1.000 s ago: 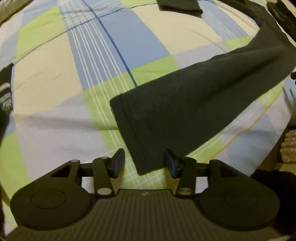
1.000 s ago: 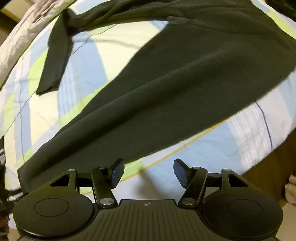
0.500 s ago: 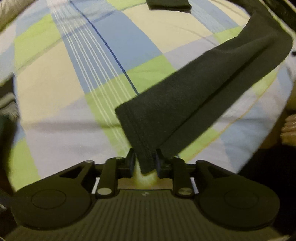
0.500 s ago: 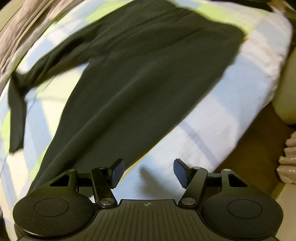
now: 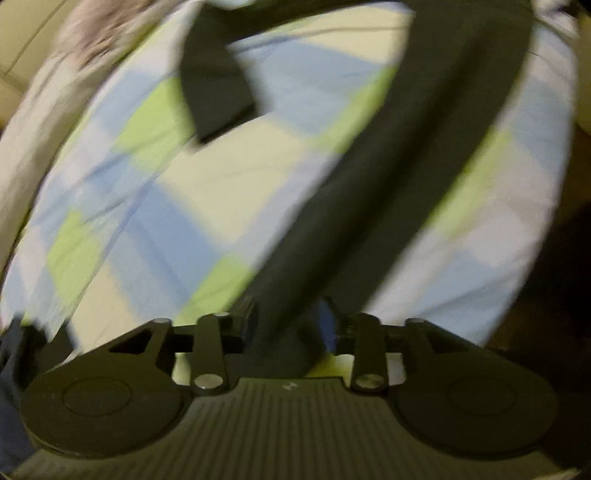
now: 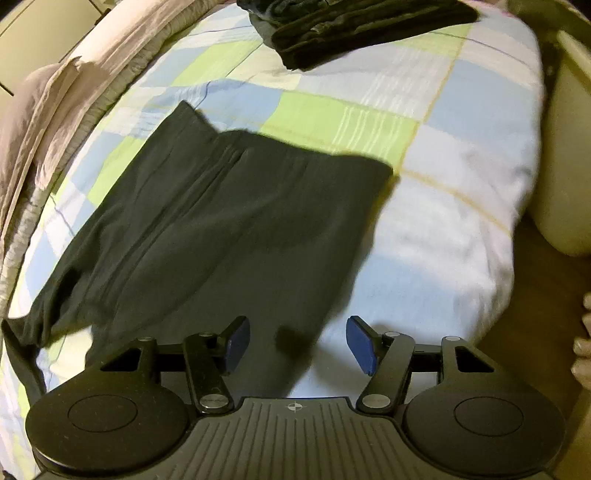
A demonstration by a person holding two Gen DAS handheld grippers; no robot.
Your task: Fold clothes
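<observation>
A dark long-sleeved garment lies on a checked bedsheet. In the blurred left wrist view my left gripper (image 5: 288, 325) is shut on the end of one sleeve (image 5: 388, 192), which stretches away up to the right. The other sleeve end (image 5: 214, 92) lies at the upper left. In the right wrist view the garment's body (image 6: 229, 221) lies spread flat. My right gripper (image 6: 297, 341) is open and empty, just above the garment's near edge.
A pile of folded dark clothes (image 6: 354, 26) sits at the far end of the bed. A pinkish-grey blanket (image 6: 66, 96) runs along the left side. The bed edge (image 6: 517, 221) drops to a brown floor on the right, beside a pale bin (image 6: 565, 155).
My left gripper has lifted the sleeve end and swung with it, so its view blurs and the far sleeve appears. My right gripper has moved over the garment's body, still open.
</observation>
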